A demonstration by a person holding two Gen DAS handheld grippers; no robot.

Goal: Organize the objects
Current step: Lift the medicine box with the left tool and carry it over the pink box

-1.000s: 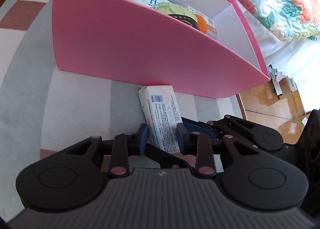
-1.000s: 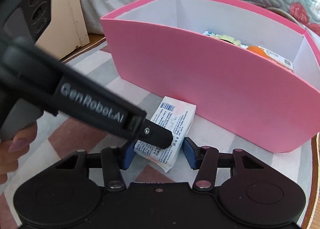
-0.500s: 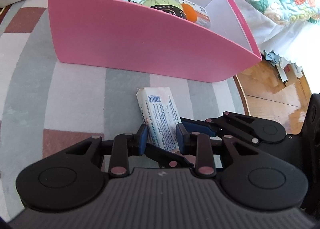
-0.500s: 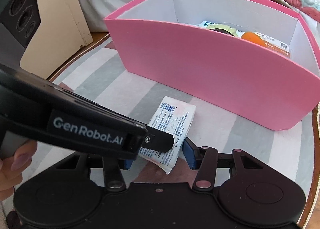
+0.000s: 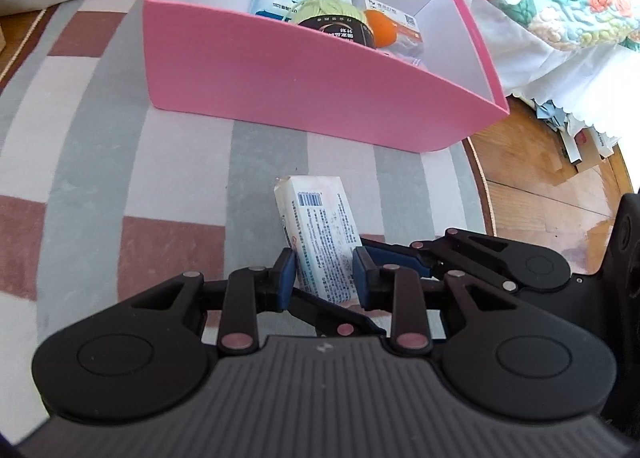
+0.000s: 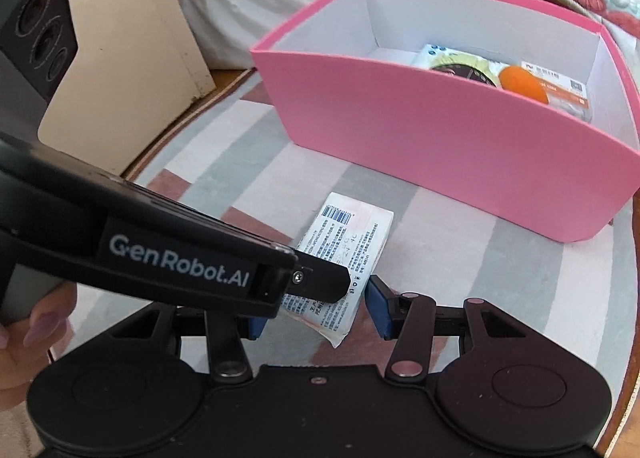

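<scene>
left wrist view: left gripper is clamped on the near end of a packet, box at 12 o'clock. right gripper straddles it too, right pad not touching; whether it grips, i cannot tell. packet looks light, soft, crinkly; hold its narrow sides.

Hidden and cropped regions, both wrist views
Left gripper's arm covers the white packet's near corner; pink box's front wall masks its contents' lower halves; packet print illegible
</scene>
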